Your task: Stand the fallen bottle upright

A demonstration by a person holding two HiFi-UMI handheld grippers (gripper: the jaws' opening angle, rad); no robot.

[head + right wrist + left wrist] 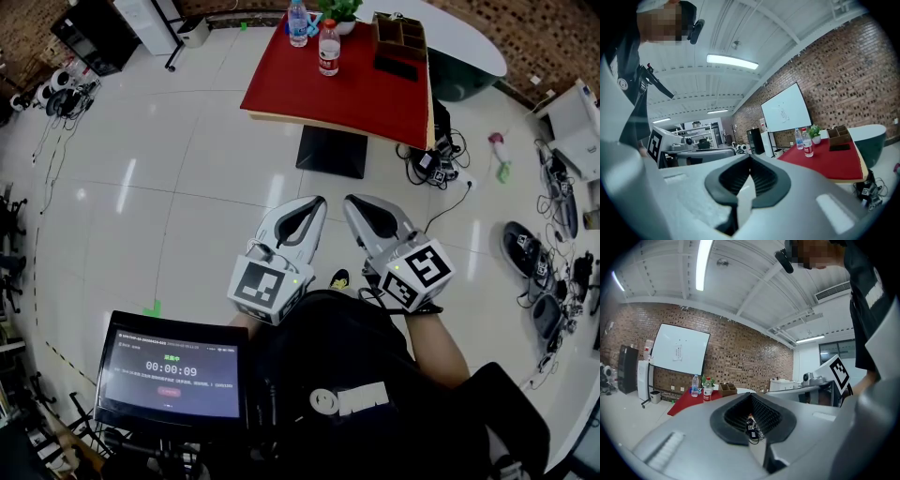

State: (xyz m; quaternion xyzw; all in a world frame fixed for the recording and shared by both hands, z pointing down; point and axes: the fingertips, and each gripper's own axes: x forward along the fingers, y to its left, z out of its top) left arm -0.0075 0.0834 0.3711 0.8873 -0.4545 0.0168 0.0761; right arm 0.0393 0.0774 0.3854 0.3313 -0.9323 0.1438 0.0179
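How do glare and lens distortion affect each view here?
Head view: pale glare streaks on the glossy floor, fisheye bending the edges. Left gripper view: tube lamp blown out, corners vignetted black. Right gripper view: panel lamp overexposed, same dark corners.

Looks steeply down over a glossy white tiled floor [187,169]. Shows a red table [347,94] at the top, with two clear bottles standing upright: a red-labelled bottle [328,49] in front, a blue-labelled bottle [298,23] just behind. Beside them, a potted plant [339,11] and a wooden organiser [398,33]. Lower down, left gripper [316,202] and right gripper [353,202] side by side, jaws together, pointing tableward. Bottom left, a tablet [173,370] displaying a timer.
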